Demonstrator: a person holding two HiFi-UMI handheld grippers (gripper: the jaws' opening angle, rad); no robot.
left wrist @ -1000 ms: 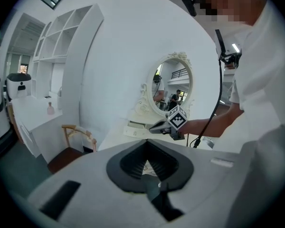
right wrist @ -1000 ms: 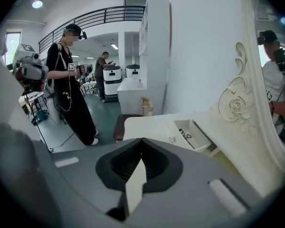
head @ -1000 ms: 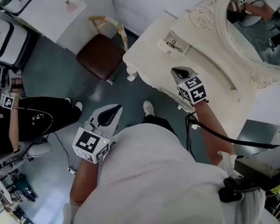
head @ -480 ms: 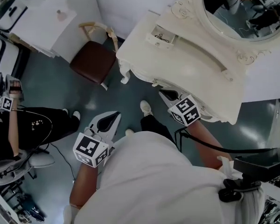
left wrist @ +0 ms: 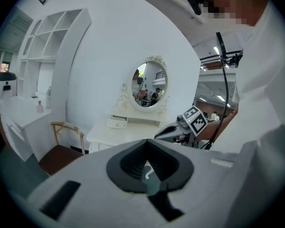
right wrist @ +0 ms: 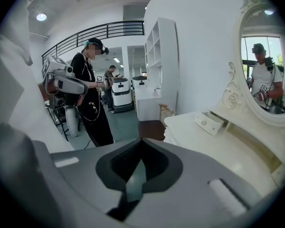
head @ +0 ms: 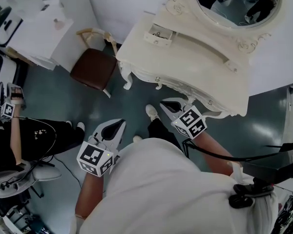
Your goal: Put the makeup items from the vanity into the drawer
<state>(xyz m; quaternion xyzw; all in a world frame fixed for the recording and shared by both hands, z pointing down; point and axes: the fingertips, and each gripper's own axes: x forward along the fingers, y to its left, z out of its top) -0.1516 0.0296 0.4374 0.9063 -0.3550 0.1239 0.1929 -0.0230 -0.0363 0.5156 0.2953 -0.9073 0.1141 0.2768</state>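
Observation:
The cream vanity (head: 195,67) with its oval mirror (head: 234,4) stands ahead of me. A small drawer (head: 158,34) on its top is pulled open, with something small and dark inside. My right gripper (head: 165,103) is shut and holds nothing, hovering over the floor just off the vanity's front edge. My left gripper (head: 120,124) is also shut with nothing in it, lower left, over the floor near my body. The left gripper view shows the vanity (left wrist: 128,133), the drawer (left wrist: 117,123) and the right gripper (left wrist: 173,132). The right gripper view shows the drawer (right wrist: 210,123).
A wooden chair with a brown seat (head: 93,67) stands left of the vanity. A white cabinet (head: 34,23) sits at the back left. Another person in black (head: 19,135) stands at the far left holding grippers. A black cable (head: 234,155) trails from my right arm.
My right gripper has drawn back from over the vanity top to off its front edge. The vanity has slid up and away in view. The left gripper has barely moved.

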